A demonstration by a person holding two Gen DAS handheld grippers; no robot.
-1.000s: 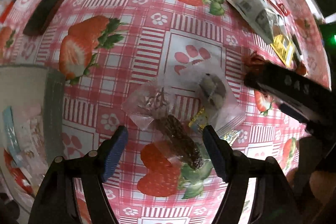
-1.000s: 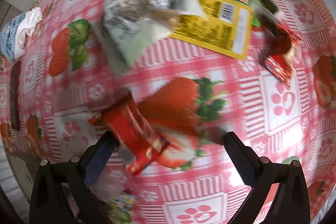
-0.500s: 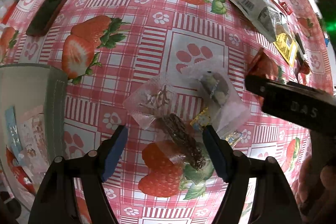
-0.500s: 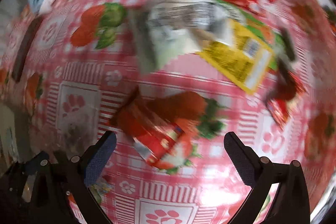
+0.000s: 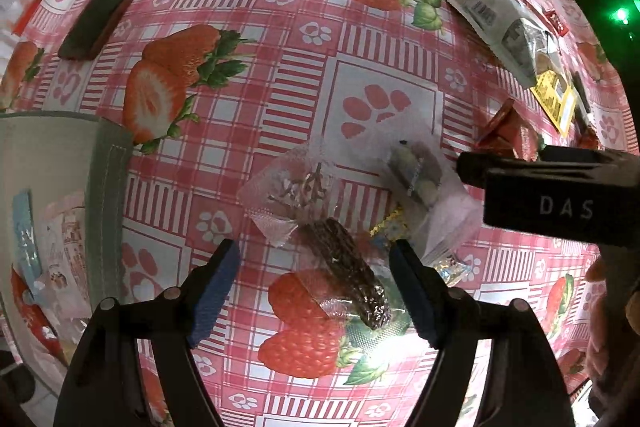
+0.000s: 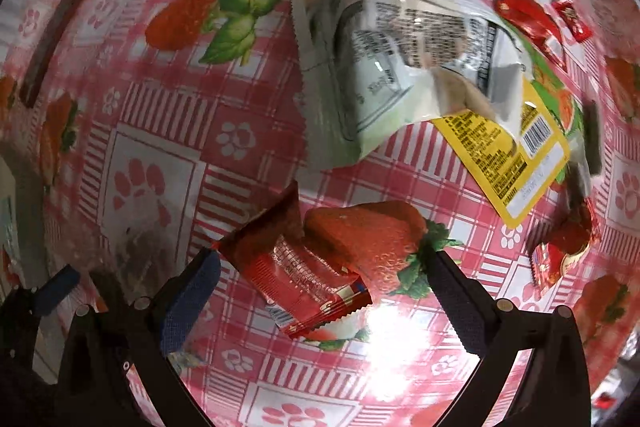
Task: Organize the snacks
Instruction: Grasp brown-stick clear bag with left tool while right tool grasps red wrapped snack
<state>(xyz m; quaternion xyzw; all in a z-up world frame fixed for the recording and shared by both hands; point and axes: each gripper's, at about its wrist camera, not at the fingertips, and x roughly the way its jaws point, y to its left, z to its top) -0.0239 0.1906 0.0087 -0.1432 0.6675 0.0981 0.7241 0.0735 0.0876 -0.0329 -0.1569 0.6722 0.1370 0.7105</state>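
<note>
Your right claw [image 6: 320, 291] stands with its jaws wide apart and nothing pressed between them, pointing down at the desk [image 6: 248, 131] with its pink checked cloth of strawberries and paw prints. The flat red foil snack packet [image 6: 304, 267] lies on the cloth directly between the two blue pads, nearer the left-hand pad than the right-hand one. Its long axis runs on a slant, from upper left to lower right in the right wrist view, so it sits neither square across the jaws nor in line with them. I judge that you need a little more roll of the wrist so the pads meet the packet's long sides.

Your left claw [image 5: 316, 291] is also spread, clamping nothing. It hangs over a dark brown ridged bar in a clear wrapper [image 5: 352, 283], which lies slanted and closer to the right-hand pad. Two more clear packets [image 5: 296, 187] lie just beyond it.

The right claw is plainly the nearer one to the red packet; the left is placed for the clear-wrapped bar.
</note>
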